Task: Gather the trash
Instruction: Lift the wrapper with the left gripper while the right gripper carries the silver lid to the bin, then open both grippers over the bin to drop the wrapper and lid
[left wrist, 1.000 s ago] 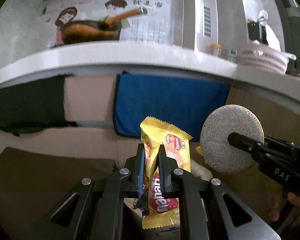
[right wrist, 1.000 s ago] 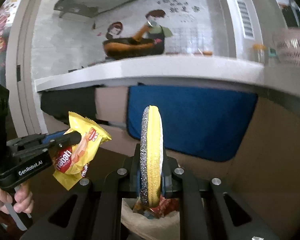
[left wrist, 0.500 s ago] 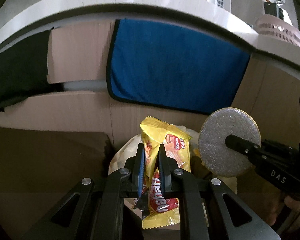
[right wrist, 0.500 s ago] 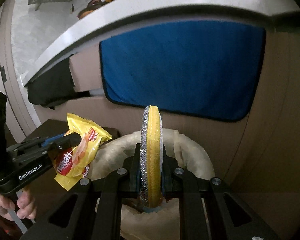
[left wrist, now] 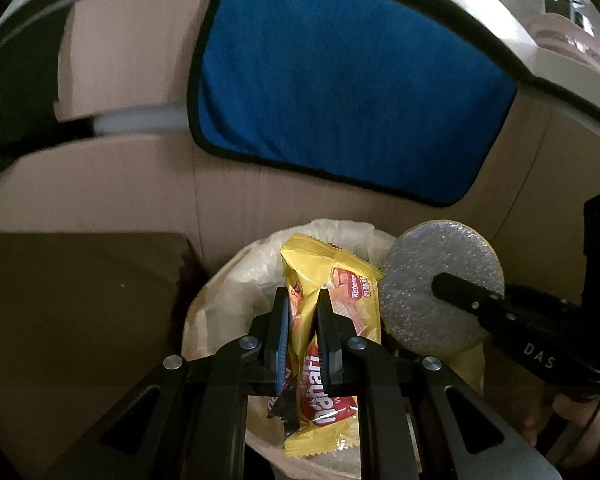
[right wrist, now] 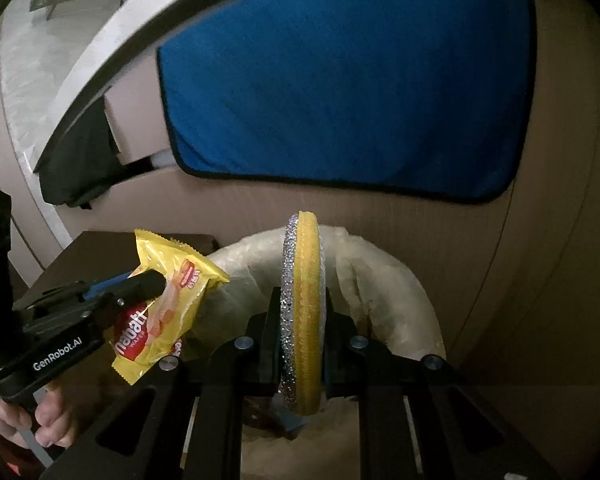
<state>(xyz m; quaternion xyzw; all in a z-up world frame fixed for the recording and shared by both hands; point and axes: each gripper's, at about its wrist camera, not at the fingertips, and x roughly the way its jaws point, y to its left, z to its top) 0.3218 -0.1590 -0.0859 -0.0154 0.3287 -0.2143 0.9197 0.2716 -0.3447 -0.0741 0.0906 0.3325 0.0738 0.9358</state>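
Since a second ago we have dropped both hands below the counter; the bin (left wrist: 236, 280) now sits under us. Our left gripper (left wrist: 303, 300) is clamped on the wrapper (left wrist: 332, 276), yellow and crinkled, at 12 o'clock over the bin. Our right gripper (right wrist: 302, 304) pinches the sponge (right wrist: 303, 280), a round yellow disc with a silvery face, at the wrapper's 3 o'clock. Nothing is released yet; both drops remain.

Yellow wafer wrapper (left wrist: 332, 304) with red logo; round scouring pad (right wrist: 302, 312), glittery silver face, yellow foam core; blue towel (left wrist: 340, 92) edged in black; pale translucent bin liner (right wrist: 384, 276).
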